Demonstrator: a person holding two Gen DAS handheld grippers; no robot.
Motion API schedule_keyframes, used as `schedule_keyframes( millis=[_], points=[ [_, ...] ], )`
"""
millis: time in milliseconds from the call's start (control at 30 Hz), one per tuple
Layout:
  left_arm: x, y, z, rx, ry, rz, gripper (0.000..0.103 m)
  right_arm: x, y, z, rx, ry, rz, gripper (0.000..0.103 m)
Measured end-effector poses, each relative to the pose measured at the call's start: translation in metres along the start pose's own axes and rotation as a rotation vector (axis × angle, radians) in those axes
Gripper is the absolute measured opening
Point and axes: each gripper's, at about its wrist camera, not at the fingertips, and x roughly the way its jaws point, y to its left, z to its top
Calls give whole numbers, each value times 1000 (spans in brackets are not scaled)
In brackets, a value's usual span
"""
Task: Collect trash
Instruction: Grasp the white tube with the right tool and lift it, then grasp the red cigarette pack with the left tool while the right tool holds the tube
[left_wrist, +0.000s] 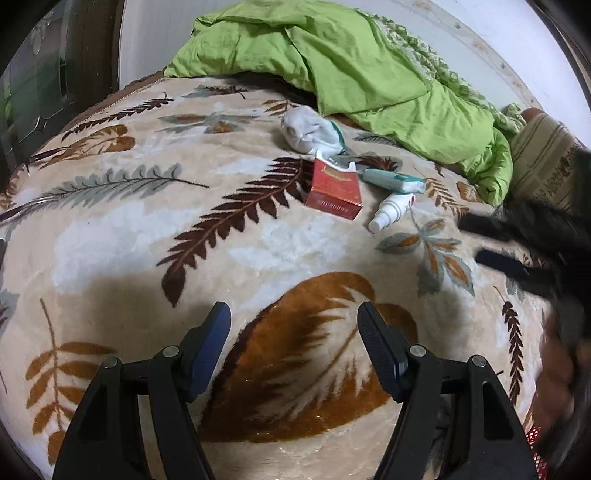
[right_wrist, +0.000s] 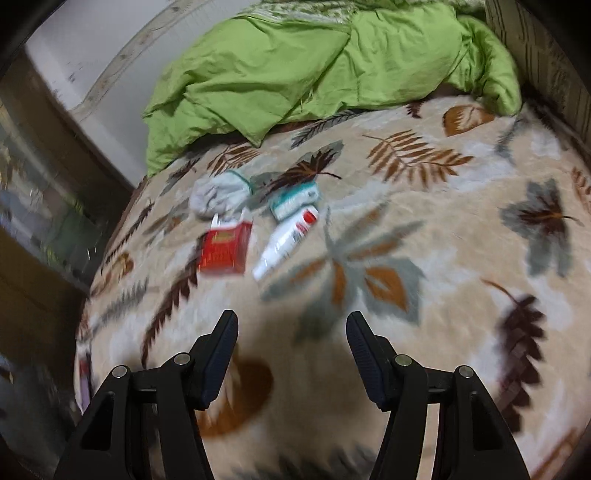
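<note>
Trash lies in a small cluster on a leaf-patterned blanket (left_wrist: 258, 251): a red carton (left_wrist: 334, 192) with its flap open, a white bottle (left_wrist: 389, 212) with red print lying on its side, a teal-and-white pack (left_wrist: 393, 181) and a crumpled white wad (left_wrist: 308, 133). My left gripper (left_wrist: 293, 314) hovers open over the blanket, well short of the cluster, nothing between its fingers. The right wrist view is blurred; there the red carton (right_wrist: 225, 249), white bottle (right_wrist: 286, 240), teal pack (right_wrist: 293, 199) and white wad (right_wrist: 218, 194) lie ahead and left of my open, empty right gripper (right_wrist: 291, 325). A blurred dark gripper (left_wrist: 524, 251) enters the left view from the right.
A rumpled green quilt (left_wrist: 351, 70) covers the far part of the bed, with a striped pillow (left_wrist: 546, 162) at the right. A white wall (left_wrist: 147, 40) and dark wooden furniture (left_wrist: 44, 81) stand beyond the bed's left edge. A person's hand (left_wrist: 557, 373) shows blurred at the right.
</note>
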Motion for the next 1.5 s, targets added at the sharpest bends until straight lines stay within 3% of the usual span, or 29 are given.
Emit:
schedule_keyframes(
  millis=[200,400,500,567,667,1000,1267,1500],
  points=[
    [7,8,2,-36,12,5,70,55,3,39,78,30,-18,65],
    [10,11,2,-47,18,8,70,100,9,56,97,56,-65,64],
    [10,11,3,-47,15,11,70,109,5,54,118,59,-70,56],
    [10,11,3,-48,13,13,70,107,5,52,93,40,-85,43],
    [9,10,4,-47,4,15,70,91,-1,42,110,20,-68,37],
    [17,-3,31,-22,9,-21,72,18,-14,-19,78,-94,-37,35],
    [67,-32,83,42,23,-9,75,12,-22,-17,91,-150,-40,34],
    [116,-48,102,61,32,46,74,-5,-27,-11,99,-237,-48,34]
  ],
)
